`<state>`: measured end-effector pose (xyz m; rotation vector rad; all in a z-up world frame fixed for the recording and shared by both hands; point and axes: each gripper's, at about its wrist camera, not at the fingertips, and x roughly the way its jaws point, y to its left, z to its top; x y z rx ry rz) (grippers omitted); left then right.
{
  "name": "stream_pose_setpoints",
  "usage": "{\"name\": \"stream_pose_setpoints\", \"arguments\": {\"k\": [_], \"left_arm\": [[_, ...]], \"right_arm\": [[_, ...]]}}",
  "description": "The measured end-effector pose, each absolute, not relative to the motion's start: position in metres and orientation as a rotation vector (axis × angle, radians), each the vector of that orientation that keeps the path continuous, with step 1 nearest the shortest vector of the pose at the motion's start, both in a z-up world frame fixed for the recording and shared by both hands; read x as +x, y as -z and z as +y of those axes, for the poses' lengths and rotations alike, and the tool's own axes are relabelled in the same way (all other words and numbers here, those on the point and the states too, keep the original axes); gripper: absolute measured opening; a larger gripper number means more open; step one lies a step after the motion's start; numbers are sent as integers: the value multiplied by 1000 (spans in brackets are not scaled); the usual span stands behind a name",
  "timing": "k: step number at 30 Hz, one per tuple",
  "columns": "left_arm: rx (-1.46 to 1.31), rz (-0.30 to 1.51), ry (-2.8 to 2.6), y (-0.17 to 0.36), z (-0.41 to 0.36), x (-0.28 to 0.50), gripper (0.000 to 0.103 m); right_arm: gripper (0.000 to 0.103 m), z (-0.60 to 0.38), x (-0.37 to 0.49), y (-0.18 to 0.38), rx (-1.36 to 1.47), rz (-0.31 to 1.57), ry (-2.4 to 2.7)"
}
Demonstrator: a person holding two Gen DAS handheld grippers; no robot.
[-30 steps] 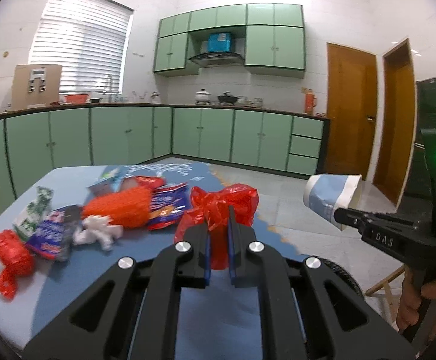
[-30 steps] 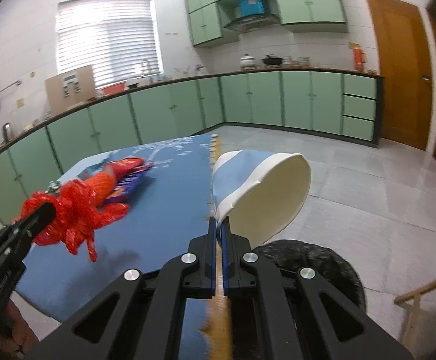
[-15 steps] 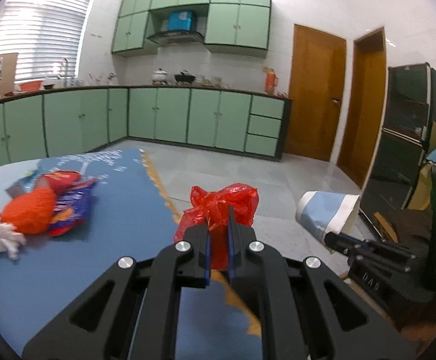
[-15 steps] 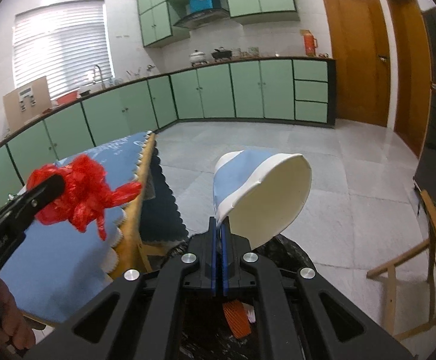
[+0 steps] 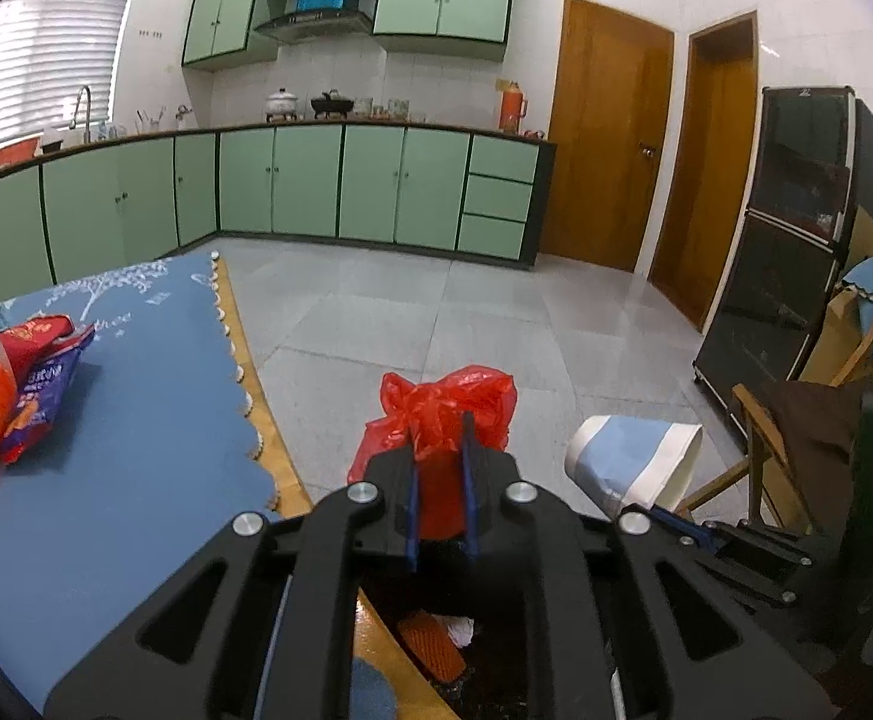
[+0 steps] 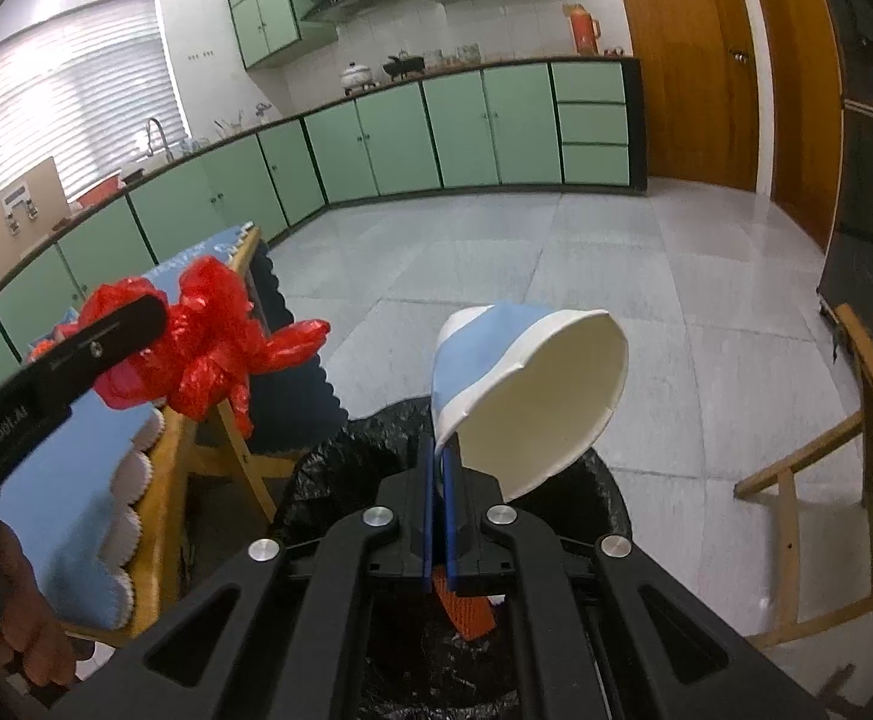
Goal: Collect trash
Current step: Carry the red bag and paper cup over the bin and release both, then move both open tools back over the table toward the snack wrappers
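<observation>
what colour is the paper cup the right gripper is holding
The paper cup is light blue with white bands outside and plain white inside, clearest in the right wrist view.

Crumpled red bag (image 5: 445, 414), blue-and-white cup (image 6: 526, 396), black bin liner (image 6: 340, 462), blue tablecloth (image 5: 136, 420), mint-green cabinets (image 5: 340, 180).

Pale lettering is showing along the side of the left tongs' black finger (image 6: 118, 330) in the right wrist view, too distorted to make out with certainty. White characters are showing on a purple snack packet (image 5: 40, 396) lying on the bench (image 5: 136, 420), too small to read. Nothing else legible is appearing
</observation>
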<state>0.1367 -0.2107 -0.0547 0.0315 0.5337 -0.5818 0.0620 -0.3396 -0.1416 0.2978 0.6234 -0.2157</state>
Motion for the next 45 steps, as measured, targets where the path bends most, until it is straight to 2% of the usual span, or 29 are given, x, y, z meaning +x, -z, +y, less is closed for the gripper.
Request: {"name": "stream_pose_setpoints", "arguments": {"k": [3,4,8,14,18,22,33,45], "left_arm": [[29,553,576,56,-211,139,23],[28,553,574,56,-212,139,28],[29,546,574,50,-211,137,35],[17,537,559,36,-200,135,42],[7,517,526,22,-185,135,49],[-6,491,467,7,-163,141,52],[-43,461,230,-15,-72,174,52],[-21,470,21,-18,18,193,52]], "right_arm": [[9,-339,64,147,295,645,229],[15,-340,65,147,293,647,233],[22,-341,63,145,299,642,239],[38,-336,61,127,282,602,253],[54,-328,62,106,259,556,247],[64,-314,73,87,237,518,226],[66,-239,127,51,187,465,64],[66,-166,177,51,155,490,-60]]}}
